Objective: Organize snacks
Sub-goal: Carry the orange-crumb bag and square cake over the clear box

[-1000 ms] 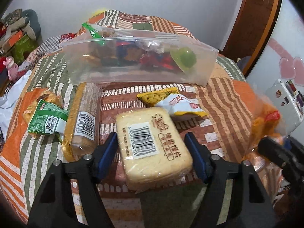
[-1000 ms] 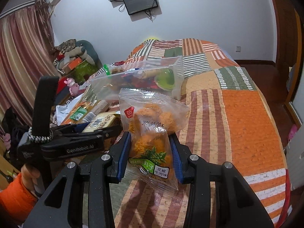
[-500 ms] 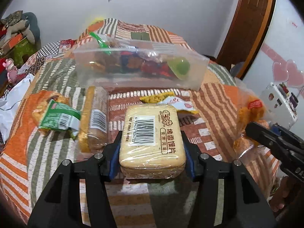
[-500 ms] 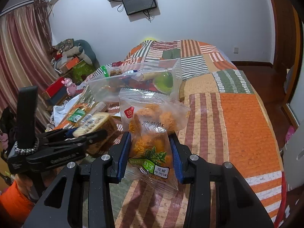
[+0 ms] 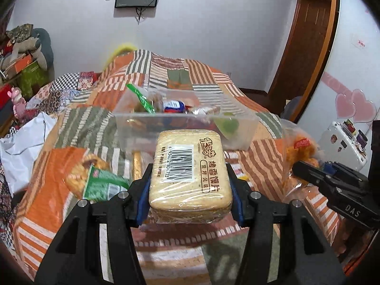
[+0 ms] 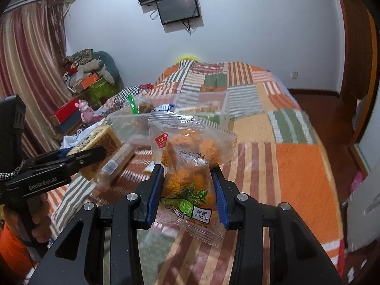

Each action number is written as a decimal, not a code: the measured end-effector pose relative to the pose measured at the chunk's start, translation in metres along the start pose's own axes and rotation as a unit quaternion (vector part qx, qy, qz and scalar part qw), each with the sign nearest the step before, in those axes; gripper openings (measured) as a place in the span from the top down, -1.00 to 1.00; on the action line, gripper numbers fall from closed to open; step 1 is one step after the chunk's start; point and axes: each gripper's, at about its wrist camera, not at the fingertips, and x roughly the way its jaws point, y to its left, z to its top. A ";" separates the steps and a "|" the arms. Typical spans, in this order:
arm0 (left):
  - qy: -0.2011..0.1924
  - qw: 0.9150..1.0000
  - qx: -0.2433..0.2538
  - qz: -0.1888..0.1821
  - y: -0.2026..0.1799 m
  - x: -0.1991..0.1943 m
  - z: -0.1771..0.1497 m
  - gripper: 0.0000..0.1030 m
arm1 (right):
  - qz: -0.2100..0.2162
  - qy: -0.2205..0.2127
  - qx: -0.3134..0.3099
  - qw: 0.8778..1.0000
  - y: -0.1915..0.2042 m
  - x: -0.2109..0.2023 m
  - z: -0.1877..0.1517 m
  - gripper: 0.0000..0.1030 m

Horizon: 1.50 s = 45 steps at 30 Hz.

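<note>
My left gripper (image 5: 190, 190) is shut on a wrapped pack of toasted bread slices (image 5: 190, 168) and holds it above the bed, just short of a clear plastic bin (image 5: 185, 128) with several snacks inside. My right gripper (image 6: 187, 190) is shut on a clear bag of orange snack balls (image 6: 190, 163), raised over the quilt. The bin also shows in the right wrist view (image 6: 166, 121), beyond the bag. The left gripper with the bread pack (image 6: 97, 142) shows at the left there.
A green-labelled snack bag (image 5: 99, 182) and a long cracker pack (image 6: 118, 161) lie on the patchwork quilt (image 6: 296, 178) left of the bin. A white plastic bag (image 5: 23, 142) lies at the bed's left edge. A door and white cabinet stand at right.
My left gripper closed on the bread pack and lifted it off the quilt toward the bin. The right gripper kept hold of its bag and rose slightly.
</note>
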 end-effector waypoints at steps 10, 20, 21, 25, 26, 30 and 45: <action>-0.008 1.000 0.000 -0.001 0.014 0.017 0.028 -0.06 | -0.020 -0.017 -0.024 0.999 0.001 0.020 0.034 0.28; -0.019 1.000 0.003 0.003 0.025 0.037 0.061 -0.06 | -0.025 -0.029 -0.029 0.999 0.000 0.037 0.059 0.28; -0.018 1.000 0.003 0.001 0.026 0.040 0.064 -0.06 | -0.024 -0.031 -0.028 0.999 0.000 0.039 0.062 0.28; -0.013 1.000 -0.003 -0.005 0.028 0.053 0.077 -0.06 | -0.024 -0.035 -0.027 0.999 -0.001 0.045 0.073 0.28; -0.012 1.000 -0.005 -0.009 0.029 0.057 0.080 -0.06 | -0.025 -0.036 -0.028 0.999 -0.001 0.047 0.075 0.28; -0.008 1.000 -0.004 -0.010 0.027 0.070 0.091 -0.06 | -0.026 -0.036 -0.027 0.999 -0.004 0.056 0.084 0.28; 0.020 0.999 -0.008 -0.026 0.022 0.125 0.111 -0.06 | -0.012 0.013 -0.017 1.000 -0.015 0.107 0.100 0.28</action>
